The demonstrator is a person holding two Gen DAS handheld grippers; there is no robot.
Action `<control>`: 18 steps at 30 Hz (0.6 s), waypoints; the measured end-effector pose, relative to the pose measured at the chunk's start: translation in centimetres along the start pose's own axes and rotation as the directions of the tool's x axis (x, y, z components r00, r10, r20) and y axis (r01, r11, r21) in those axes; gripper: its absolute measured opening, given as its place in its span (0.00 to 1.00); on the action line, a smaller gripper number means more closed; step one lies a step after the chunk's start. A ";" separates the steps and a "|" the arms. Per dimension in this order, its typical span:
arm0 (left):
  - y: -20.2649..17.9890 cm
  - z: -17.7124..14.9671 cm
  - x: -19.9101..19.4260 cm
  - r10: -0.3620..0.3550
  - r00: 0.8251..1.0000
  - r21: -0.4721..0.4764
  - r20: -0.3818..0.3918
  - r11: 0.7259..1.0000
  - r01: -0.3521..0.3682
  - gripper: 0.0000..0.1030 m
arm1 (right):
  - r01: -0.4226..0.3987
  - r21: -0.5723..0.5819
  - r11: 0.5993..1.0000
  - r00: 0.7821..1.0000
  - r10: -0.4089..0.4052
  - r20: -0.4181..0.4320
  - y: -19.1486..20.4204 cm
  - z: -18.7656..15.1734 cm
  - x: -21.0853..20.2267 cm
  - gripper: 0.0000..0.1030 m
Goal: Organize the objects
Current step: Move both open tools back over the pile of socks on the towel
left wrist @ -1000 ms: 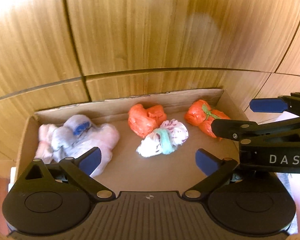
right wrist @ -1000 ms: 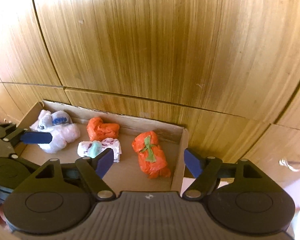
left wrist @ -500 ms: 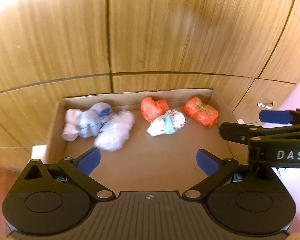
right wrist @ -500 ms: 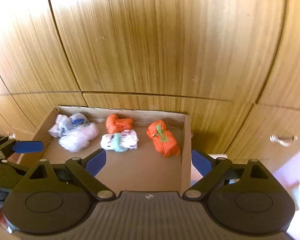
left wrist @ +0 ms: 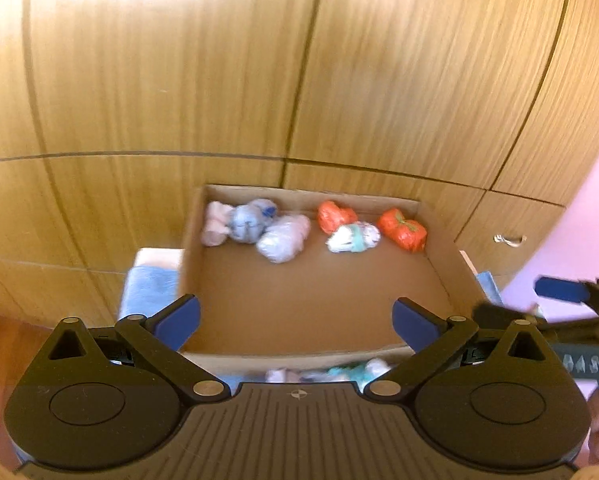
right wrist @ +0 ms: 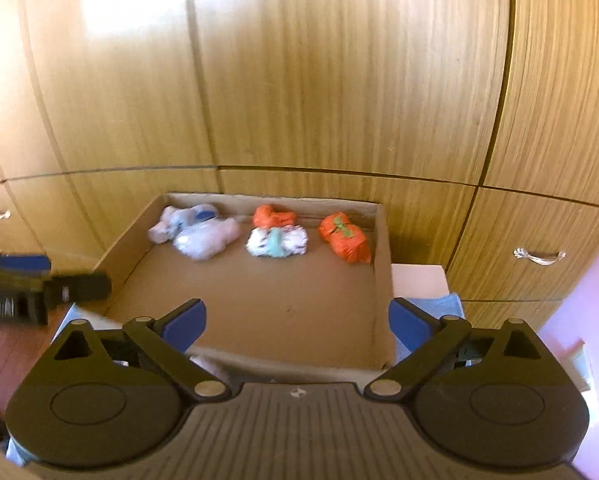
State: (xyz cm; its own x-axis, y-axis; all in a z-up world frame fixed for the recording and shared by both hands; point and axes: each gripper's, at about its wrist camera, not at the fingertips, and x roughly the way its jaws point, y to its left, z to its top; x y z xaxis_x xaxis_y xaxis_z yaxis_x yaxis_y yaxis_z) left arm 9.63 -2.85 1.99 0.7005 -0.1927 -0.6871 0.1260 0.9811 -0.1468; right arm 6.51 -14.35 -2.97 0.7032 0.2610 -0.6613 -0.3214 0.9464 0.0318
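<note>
Both my tongs empty, left tongs wide, right tongs opening; next bundle waits lower centre below the cardboard box, so I should dip low, square on.

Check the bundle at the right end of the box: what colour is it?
Orange bundle with a green tie, clearest in the right wrist view.

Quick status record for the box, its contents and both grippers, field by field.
container: shallow brown cardboard box, against wooden cabinet doors
contents, far wall: pale blue-white wrapped bundles; plain orange bundle; white patterned bundle with teal band; orange bundle with green tie
left gripper: open, empty
right gripper: jaws opening, nothing between
</note>
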 end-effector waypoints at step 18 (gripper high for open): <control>7.2 -14.8 -4.4 0.118 0.985 -0.030 0.123 0.993 -0.115 0.99 | -0.008 -0.011 1.000 0.982 0.010 0.187 4.6 -15.1 -4.7 0.91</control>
State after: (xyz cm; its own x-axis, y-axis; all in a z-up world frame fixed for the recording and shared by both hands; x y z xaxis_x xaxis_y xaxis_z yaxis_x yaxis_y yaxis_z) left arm -2.97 4.81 -6.61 0.7917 -0.0719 -0.6067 0.0230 0.9959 -0.0880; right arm -7.85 -14.11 -11.03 0.8062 0.3016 -0.5089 -0.3342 0.9421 0.0290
